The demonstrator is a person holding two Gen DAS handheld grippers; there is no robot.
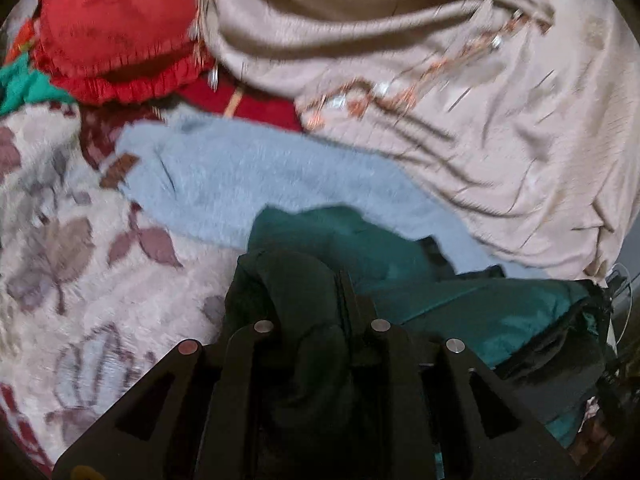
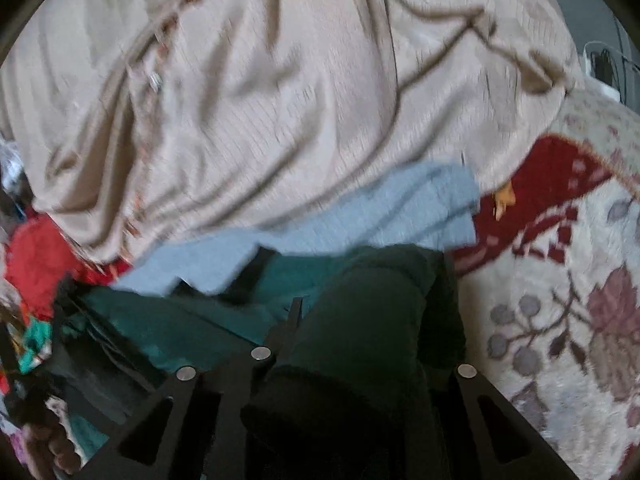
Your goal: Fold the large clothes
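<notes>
In both views a dark green garment [image 1: 304, 288] [image 2: 372, 304] fills the lower middle of the frame, bunched between the jaws. The left gripper [image 1: 308, 280] and the right gripper [image 2: 368, 280] each pinch a thick fold of it. Above it lie a light blue cloth [image 1: 240, 176] [image 2: 400, 208] and a beige cloth [image 1: 480, 100] [image 2: 260, 100] on a flowered blanket [image 1: 60, 240] [image 2: 560, 320].

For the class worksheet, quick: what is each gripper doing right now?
Left gripper: shut on the dark green garment.
Right gripper: shut on the same dark green garment.
</notes>
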